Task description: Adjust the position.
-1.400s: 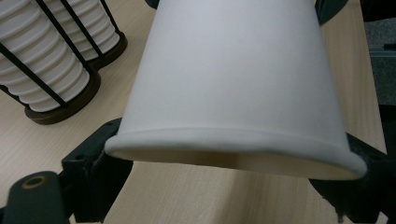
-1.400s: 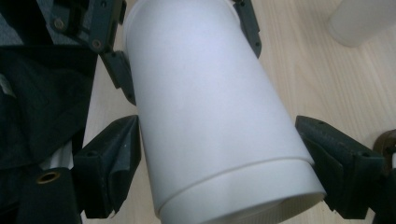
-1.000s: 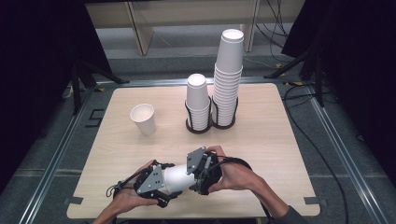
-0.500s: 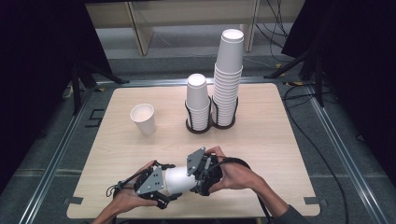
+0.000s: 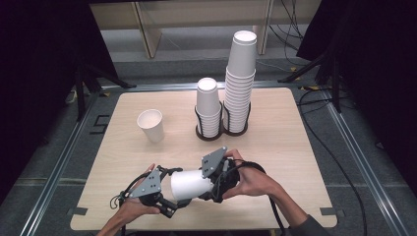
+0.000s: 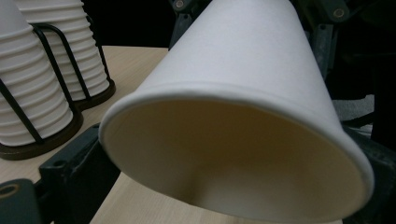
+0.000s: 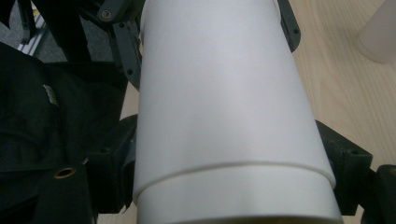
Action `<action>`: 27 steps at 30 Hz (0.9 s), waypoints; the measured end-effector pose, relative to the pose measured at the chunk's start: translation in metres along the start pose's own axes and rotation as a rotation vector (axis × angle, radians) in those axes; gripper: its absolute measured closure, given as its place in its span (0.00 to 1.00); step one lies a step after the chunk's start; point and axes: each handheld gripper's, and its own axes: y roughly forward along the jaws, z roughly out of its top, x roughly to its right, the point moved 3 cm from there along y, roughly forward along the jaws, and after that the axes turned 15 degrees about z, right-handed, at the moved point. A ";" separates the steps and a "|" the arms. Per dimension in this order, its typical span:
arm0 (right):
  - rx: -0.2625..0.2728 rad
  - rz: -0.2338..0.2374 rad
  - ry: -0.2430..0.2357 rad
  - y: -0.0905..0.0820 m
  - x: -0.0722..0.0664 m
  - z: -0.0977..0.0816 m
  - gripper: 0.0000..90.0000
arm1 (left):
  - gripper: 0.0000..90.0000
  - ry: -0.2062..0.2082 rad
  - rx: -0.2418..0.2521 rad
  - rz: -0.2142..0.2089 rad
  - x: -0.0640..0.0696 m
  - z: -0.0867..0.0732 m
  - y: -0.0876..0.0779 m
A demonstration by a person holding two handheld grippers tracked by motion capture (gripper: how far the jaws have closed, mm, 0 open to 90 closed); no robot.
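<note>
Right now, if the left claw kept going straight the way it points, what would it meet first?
The paper cup lying sideways between the two claws: the left claw points right, into its mouth, its jaws just opened around the rim. Straight behind the cup sits the right claw, probably next in line.

The paper cup [image 5: 191, 184] at lower centre is plain white outside, cream inside. The cup stacks [image 5: 240, 83] are white in black wire holders [image 5: 212, 132], on a pale wood-grain tabletop [image 5: 275, 142].
</note>
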 end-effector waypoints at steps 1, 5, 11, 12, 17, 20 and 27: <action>0.011 0.003 0.000 0.000 0.001 -0.001 0.25 | 0.05 -0.006 0.012 -0.003 0.000 0.000 0.001; 0.030 0.011 0.000 0.000 0.003 -0.002 0.25 | 0.04 -0.004 -0.004 0.011 -0.001 0.001 -0.002; 0.065 0.027 0.018 -0.001 0.004 -0.004 0.25 | 0.04 -0.031 0.031 -0.001 -0.001 0.002 -0.001; 0.062 0.025 0.007 -0.002 0.006 -0.005 0.25 | 0.04 -0.015 0.010 0.006 -0.003 0.002 -0.003; 0.092 0.053 0.023 -0.002 0.006 -0.006 0.25 | 0.06 0.004 0.014 0.002 -0.003 0.004 -0.005; 0.097 0.061 0.021 -0.001 0.007 -0.008 0.25 | 0.08 0.030 0.020 -0.002 -0.003 0.006 -0.006; 0.061 0.045 -0.011 0.001 0.010 -0.012 0.25 | 0.11 0.073 -0.011 0.000 -0.001 0.007 -0.004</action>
